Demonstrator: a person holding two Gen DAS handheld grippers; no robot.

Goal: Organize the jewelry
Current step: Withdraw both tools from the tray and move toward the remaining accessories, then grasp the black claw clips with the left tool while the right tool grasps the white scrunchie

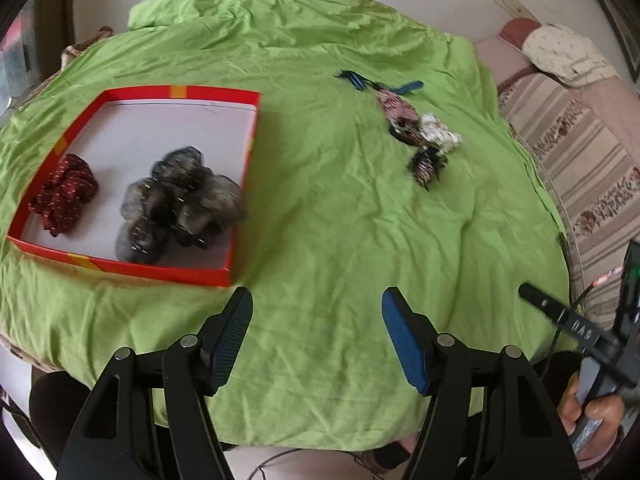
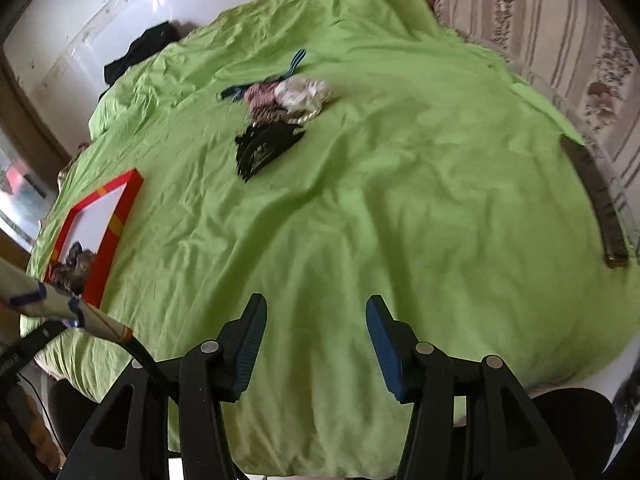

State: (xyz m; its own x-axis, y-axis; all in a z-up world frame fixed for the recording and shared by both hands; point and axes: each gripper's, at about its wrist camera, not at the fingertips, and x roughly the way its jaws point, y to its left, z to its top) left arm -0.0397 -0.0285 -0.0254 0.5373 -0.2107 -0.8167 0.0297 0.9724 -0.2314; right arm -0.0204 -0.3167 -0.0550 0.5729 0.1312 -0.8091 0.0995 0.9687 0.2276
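Green cloth (image 1: 320, 208) covers the bench, scrunchies (image 1: 180, 204) sit in the red tray (image 1: 120, 266), more jewelry (image 1: 416, 136) lies apart, left gripper (image 1: 316, 336) fingers and right gripper (image 2: 316, 344) fingers both spread, empty.

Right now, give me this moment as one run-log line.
left gripper: open, empty | right gripper: open, empty | red box: two scrunchies inside | pile: on green cloth

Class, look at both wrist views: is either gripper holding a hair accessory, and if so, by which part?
Nothing is held. The left gripper and right gripper both have open jaws with only green cloth between them.
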